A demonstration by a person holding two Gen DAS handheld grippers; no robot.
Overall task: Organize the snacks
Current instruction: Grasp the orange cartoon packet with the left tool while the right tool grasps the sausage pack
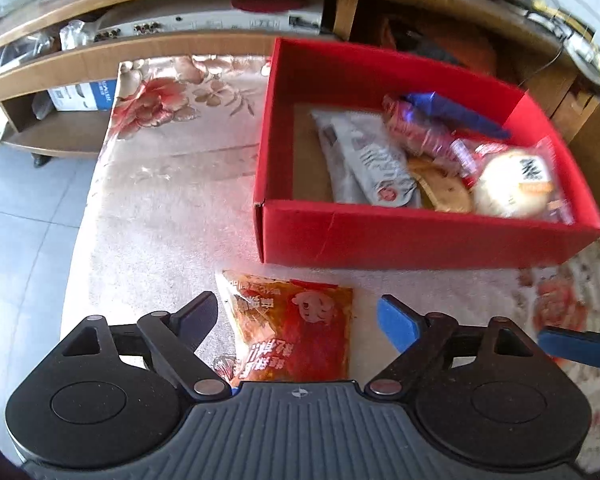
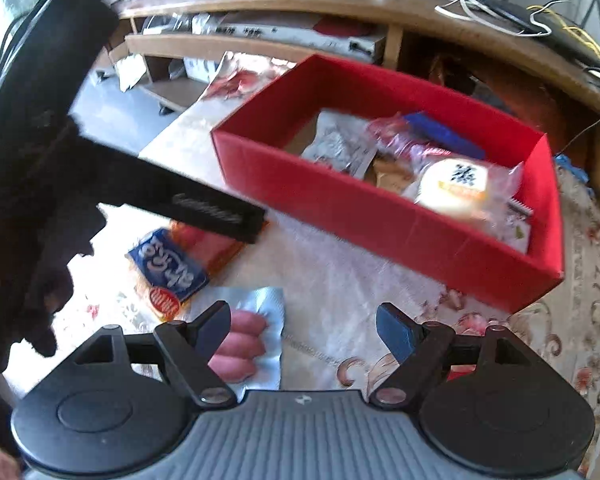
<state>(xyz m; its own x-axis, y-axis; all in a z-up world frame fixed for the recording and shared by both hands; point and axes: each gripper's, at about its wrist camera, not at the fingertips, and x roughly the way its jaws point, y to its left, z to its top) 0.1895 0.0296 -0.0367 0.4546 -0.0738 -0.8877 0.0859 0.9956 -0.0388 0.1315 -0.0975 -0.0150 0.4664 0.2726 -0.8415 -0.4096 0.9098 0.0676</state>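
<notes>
A floral tablecloth [image 1: 172, 216] covers the table; a wooden media shelf [image 1: 100, 56] runs along twelve o'clock above grey floor tiles [image 1: 24, 208]; packet lettering is blurred and the silver sausage packet [image 2: 260, 312] is partly hidden; the red box [image 1: 420, 240] holds a round rice cracker [image 1: 512, 184] at three o'clock; an orange-red snack pouch [image 1: 296, 328] lies flat between the left gripper's [image 1: 298, 320] parted, untouching jaws; the right gripper [image 2: 304, 328] gapes empty.
</notes>
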